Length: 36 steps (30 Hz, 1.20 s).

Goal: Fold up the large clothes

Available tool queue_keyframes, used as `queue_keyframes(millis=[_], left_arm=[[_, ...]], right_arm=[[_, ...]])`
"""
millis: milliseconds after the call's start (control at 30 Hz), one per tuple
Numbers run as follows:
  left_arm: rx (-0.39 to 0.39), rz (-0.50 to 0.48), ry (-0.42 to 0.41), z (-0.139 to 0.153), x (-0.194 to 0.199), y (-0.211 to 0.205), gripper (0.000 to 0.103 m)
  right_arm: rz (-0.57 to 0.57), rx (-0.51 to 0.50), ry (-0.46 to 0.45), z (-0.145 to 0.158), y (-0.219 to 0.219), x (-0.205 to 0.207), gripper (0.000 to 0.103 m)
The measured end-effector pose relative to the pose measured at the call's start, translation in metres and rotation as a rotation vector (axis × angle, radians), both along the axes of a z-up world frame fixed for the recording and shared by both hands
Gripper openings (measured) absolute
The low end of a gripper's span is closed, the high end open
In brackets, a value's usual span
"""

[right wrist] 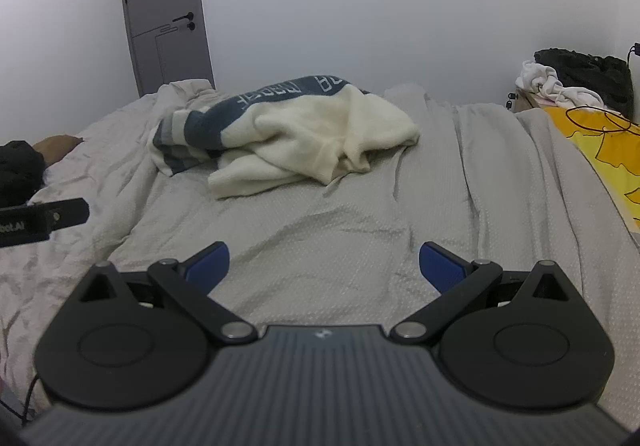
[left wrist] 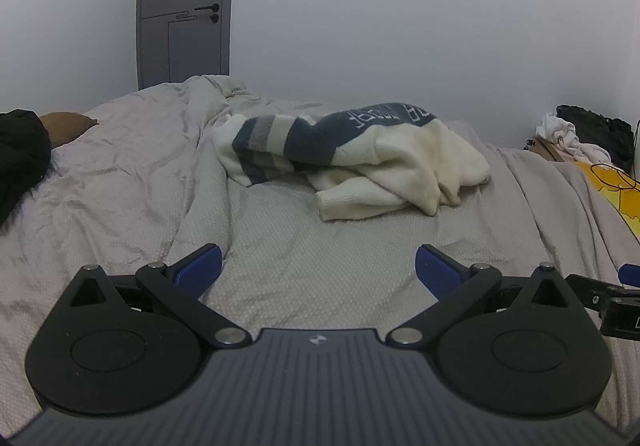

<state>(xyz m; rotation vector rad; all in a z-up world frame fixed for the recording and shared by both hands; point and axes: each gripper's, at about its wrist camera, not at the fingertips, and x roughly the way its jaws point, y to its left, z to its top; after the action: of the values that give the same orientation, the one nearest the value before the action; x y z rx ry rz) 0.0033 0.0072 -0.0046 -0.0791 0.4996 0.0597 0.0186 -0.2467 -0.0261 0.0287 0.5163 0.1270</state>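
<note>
Both grippers, left gripper (left wrist: 318,272) and right gripper (right wrist: 324,266), are spread wide and holding nothing. The cream-and-blue sweater (left wrist: 360,162) sits crumpled mid-bed (left wrist: 280,266), well ahead of them. I'd grab the ribbed cuff, or maybe it's the hem, and spread it flat first.

A cream knitted sweater with a dark blue band, grey and white stripes and white lettering (left wrist: 352,162) lies crumpled in a loose heap on the grey bed cover (left wrist: 320,246). It sits well ahead of the left claw (left wrist: 319,270), slightly to its right, and ahead of the right claw (right wrist: 324,266), slightly to its left. One ribbed cream cuff points toward the claws.
</note>
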Motion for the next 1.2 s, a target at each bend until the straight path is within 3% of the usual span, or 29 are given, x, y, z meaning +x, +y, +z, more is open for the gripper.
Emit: queue_keyframes(millis=[633, 1200], left_arm=[[0.030, -0.005, -0.017, -0.001, -0.006, -0.006, 0.103], [0.031, 0.000, -0.058, 0.006, -0.021, -0.011, 0.103]], right_arm=[[-0.034, -0.019, 0.007, -0.007, -0.004, 0.005, 0.103], [-0.006, -0.009, -0.055, 0.006, 0.000, -0.016, 0.103]])
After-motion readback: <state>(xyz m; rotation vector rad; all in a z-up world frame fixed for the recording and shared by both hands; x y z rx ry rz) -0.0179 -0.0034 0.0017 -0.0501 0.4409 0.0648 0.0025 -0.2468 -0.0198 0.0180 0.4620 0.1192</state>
